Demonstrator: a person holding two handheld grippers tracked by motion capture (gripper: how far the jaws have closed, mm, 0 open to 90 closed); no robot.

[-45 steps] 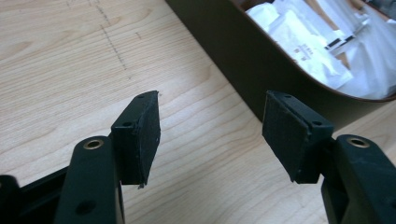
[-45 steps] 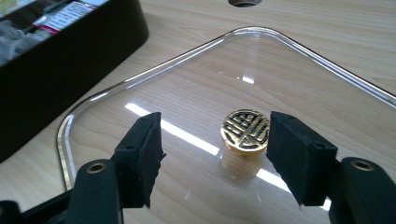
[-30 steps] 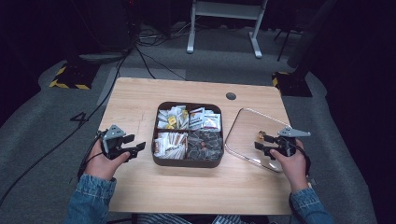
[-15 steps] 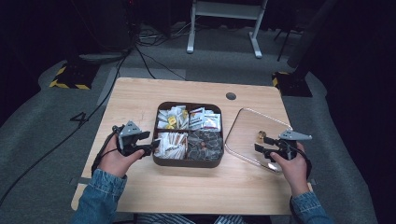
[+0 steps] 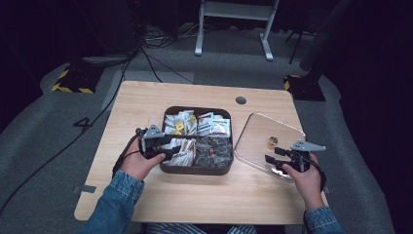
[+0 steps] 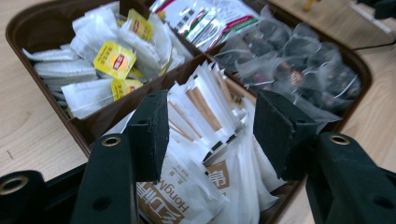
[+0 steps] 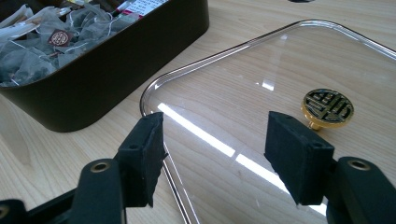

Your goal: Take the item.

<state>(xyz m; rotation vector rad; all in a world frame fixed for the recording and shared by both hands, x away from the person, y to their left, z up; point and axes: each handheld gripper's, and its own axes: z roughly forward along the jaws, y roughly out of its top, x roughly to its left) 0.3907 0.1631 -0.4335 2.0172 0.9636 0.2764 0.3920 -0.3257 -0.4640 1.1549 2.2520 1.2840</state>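
A wooden table [image 5: 146, 107] is carrying everything. At its middle a dark brown box [image 5: 197, 170] is sitting, split into four compartments. Flat on the table just right of the box, a clear lid [image 5: 258, 134] is lying with a small gold knob [image 5: 272, 142] standing on it.

Inside the box, white tea bags [image 6: 88, 60] with yellow tags are filling the far left compartment, printed packets [image 6: 205, 18] the far right one, clear pouches [image 6: 299, 65] of dark contents the near right one, and white sachets [image 6: 205, 116] the near left one.

The left gripper [image 5: 168, 146] is hovering at the box's near left compartment. In the left gripper view its jaws are standing apart on either side of the upright sachets, and they have just been closing in; the pads are not yet pressing on the paper.

The right gripper [image 5: 271, 161] is hanging over the lid's near edge. In the right gripper view its jaws are standing apart with nothing between them, the lid's rim below them and the knob just beyond the right jaw.
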